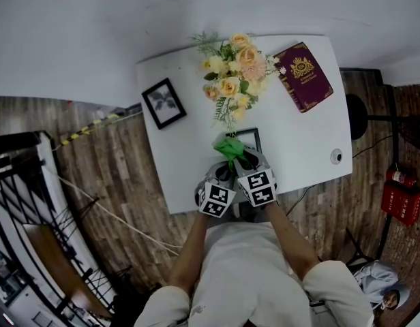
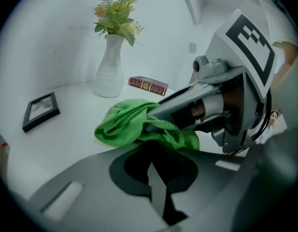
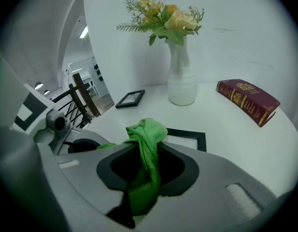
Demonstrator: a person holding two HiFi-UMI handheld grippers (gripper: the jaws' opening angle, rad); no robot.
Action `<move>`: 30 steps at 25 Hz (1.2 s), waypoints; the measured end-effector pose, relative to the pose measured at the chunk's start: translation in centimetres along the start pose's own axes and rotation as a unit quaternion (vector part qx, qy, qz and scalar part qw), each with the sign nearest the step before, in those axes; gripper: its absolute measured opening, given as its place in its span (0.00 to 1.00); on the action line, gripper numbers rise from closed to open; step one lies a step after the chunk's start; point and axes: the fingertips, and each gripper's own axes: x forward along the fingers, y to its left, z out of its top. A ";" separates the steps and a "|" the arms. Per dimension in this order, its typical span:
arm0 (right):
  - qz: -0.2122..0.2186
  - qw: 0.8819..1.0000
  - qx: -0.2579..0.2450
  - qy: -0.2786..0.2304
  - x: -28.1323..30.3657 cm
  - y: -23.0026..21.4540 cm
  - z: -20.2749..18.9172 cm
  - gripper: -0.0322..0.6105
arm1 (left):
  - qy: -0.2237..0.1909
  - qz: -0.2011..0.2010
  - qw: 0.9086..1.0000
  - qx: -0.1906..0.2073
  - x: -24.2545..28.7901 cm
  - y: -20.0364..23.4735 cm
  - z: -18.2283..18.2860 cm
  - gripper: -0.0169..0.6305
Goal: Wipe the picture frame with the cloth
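A green cloth (image 1: 230, 147) is bunched in my right gripper (image 1: 245, 161), which is shut on it just over a black picture frame (image 1: 247, 138) lying flat on the white table (image 1: 305, 148). In the right gripper view the cloth (image 3: 146, 134) hangs through the jaws of the right gripper (image 3: 145, 173), and the frame (image 3: 190, 137) lies right behind it, partly hidden. My left gripper (image 1: 222, 176) sits beside it on the left. In the left gripper view the left gripper (image 2: 151, 166) is shut with nothing in it, and the cloth (image 2: 125, 122) is just ahead.
A white vase of flowers (image 1: 232, 73) stands behind the frame. A dark red book (image 1: 303, 76) lies at the far right. A second black frame (image 1: 164, 103) lies at the far left. A small round fitting (image 1: 336, 156) sits near the table's right edge.
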 end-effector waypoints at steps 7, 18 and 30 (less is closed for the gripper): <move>-0.016 1.000 -0.016 0.021 0.6 -1.1 -1.2 0.20 | -0.002 0.002 1.000 -0.001 0.1 0.1 0.0 0.06; -0.092 0.995 0.019 0.023 -3.4 -7.2 -3.1 0.20 | 0.002 -0.001 1.000 0.005 0.1 0.2 -0.3 0.06; -0.155 0.987 0.010 -0.035 -9.6 -7.9 -0.3 0.20 | 0.000 -0.011 1.000 0.011 0.3 0.1 -0.3 0.06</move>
